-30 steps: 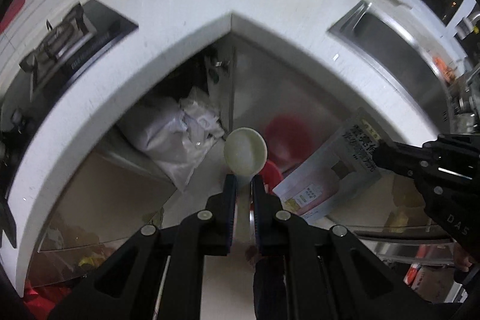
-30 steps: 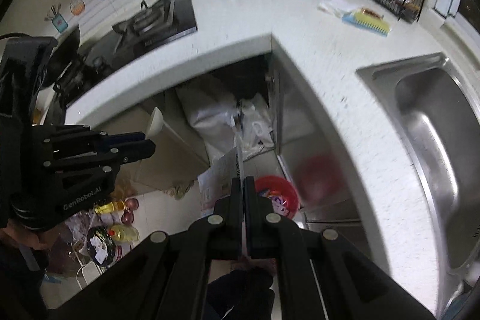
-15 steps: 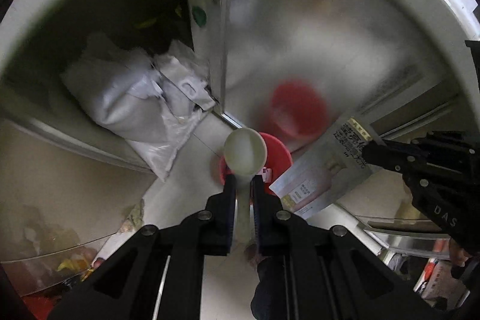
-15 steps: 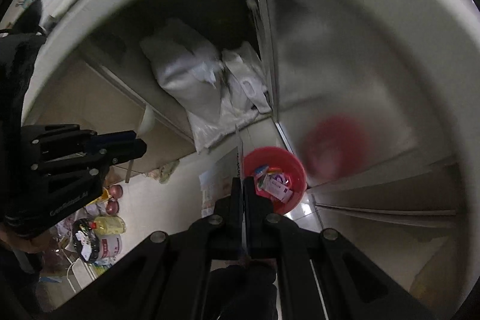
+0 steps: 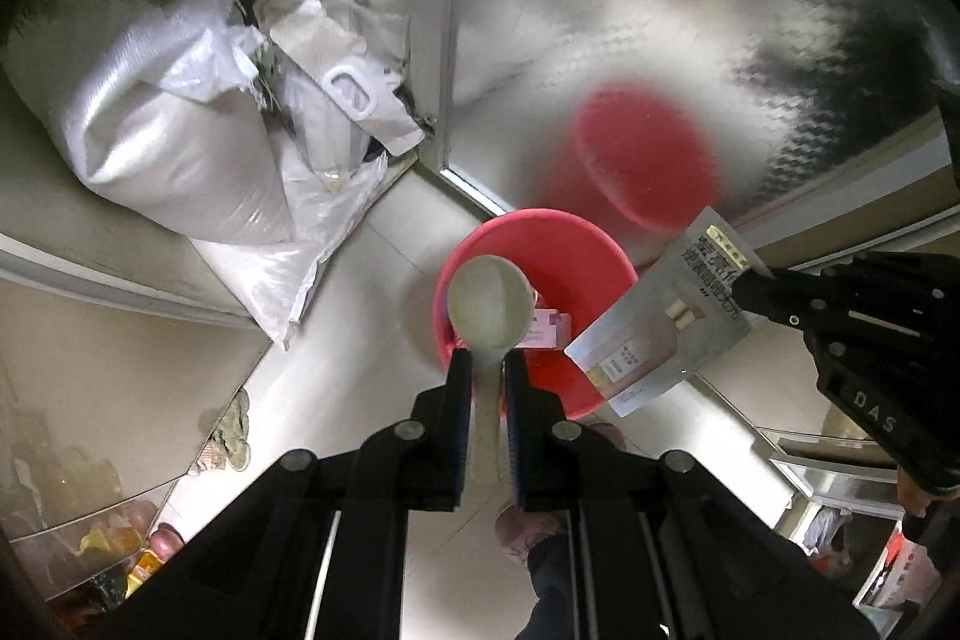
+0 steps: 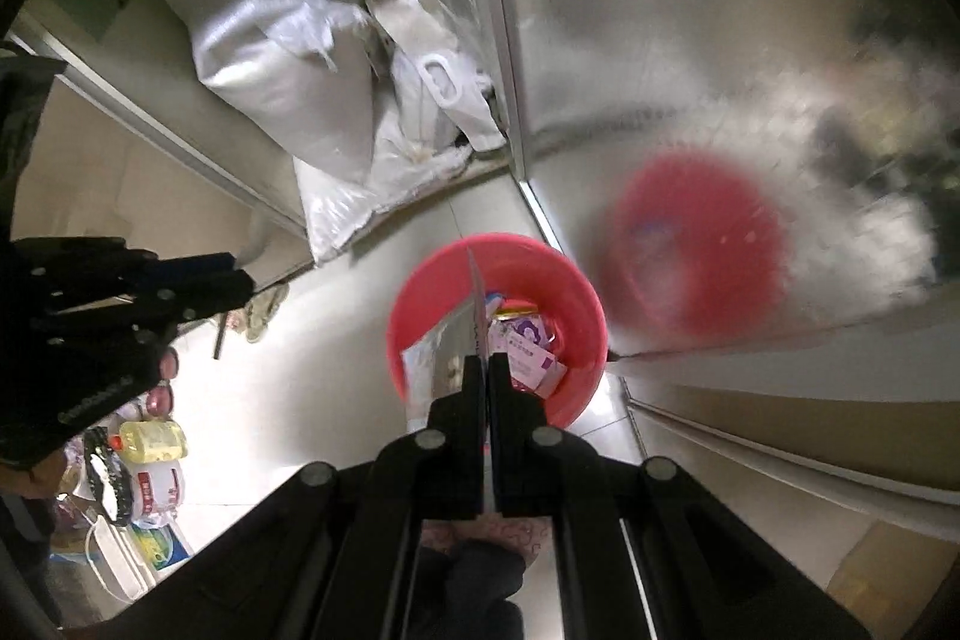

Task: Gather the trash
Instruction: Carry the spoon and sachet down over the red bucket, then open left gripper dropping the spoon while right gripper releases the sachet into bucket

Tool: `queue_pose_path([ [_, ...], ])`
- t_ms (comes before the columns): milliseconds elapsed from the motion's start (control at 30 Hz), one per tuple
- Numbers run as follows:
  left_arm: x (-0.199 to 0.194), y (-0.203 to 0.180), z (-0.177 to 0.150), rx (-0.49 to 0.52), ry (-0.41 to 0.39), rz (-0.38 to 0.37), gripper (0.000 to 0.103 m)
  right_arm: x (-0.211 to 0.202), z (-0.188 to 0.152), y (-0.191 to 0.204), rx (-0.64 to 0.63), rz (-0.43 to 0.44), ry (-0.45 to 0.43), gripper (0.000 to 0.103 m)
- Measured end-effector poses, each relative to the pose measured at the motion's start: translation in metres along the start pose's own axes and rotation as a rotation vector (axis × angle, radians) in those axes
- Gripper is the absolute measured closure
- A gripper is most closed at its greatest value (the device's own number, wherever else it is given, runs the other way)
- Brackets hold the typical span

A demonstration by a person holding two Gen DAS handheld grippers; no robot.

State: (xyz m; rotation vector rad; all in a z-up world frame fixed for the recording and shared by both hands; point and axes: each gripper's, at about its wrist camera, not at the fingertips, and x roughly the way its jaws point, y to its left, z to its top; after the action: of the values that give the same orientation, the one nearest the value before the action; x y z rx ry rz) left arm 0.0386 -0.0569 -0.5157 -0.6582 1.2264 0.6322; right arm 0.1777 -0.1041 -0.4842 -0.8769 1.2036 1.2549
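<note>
A red plastic bin (image 5: 579, 250) (image 6: 540, 268) stands on the pale floor with small packets in its bottom. My left gripper (image 5: 487, 361) is shut on the handle of a pale plastic spoon (image 5: 489, 304), whose bowl hangs over the bin's near rim. My right gripper (image 6: 486, 361) is shut on a flat silver pouch (image 6: 444, 346), seen edge-on over the bin. In the left wrist view that pouch (image 5: 660, 322) hangs above the bin's right side, held by the right gripper (image 5: 744, 289). The left gripper (image 6: 240, 274) shows at the left of the right wrist view.
A shiny metal cabinet door (image 5: 690, 10) behind the bin mirrors it as a red blur. White sacks and bags (image 5: 180, 130) fill the open cabinet at left. Bottles and packets (image 6: 150, 460) lie on the floor at lower left. A person's shoes (image 6: 474, 526) show below the grippers.
Both grippers have dropped from above the countertop down to floor level, carrying the spoon and the pouch. The red bin now sits close beneath them; counter, stove and sink have left view.
</note>
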Motion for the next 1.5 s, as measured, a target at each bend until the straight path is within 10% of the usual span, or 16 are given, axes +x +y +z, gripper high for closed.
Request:
queue_pose_path([
  [200, 0.012, 0.003, 0.0, -0.007, 0.009, 0.003, 0.094, 0.016, -0.009, -0.002, -0.016, -0.011, 0.028, 0.101],
  [400, 0.012, -0.005, -0.002, 0.018, 0.024, -0.008, 0.094, 0.004, -0.016, -0.004, -0.006, -0.023, 0.011, 0.04],
  [500, 0.011, -0.01, 0.0, 0.034, 0.028, -0.02, 0.094, -0.009, -0.02, -0.006, -0.008, -0.034, -0.006, 0.039],
  [700, 0.017, -0.028, 0.002, 0.08, 0.034, -0.044, 0.094, -0.021, -0.023, -0.013, 0.033, -0.077, -0.057, 0.002],
  [1100, 0.029, -0.035, 0.003, 0.09, 0.035, -0.074, 0.092, -0.01, -0.026, -0.021, 0.033, -0.148, -0.085, 0.001],
  [1300, 0.026, -0.037, 0.006, 0.096, 0.042, -0.081, 0.06, -0.011, -0.024, -0.023, 0.049, -0.154, -0.073, 0.001],
  [1500, -0.001, -0.043, 0.004, 0.12, 0.049, -0.049, 0.06, -0.023, -0.023, -0.017, 0.054, -0.168, -0.078, 0.001],
])
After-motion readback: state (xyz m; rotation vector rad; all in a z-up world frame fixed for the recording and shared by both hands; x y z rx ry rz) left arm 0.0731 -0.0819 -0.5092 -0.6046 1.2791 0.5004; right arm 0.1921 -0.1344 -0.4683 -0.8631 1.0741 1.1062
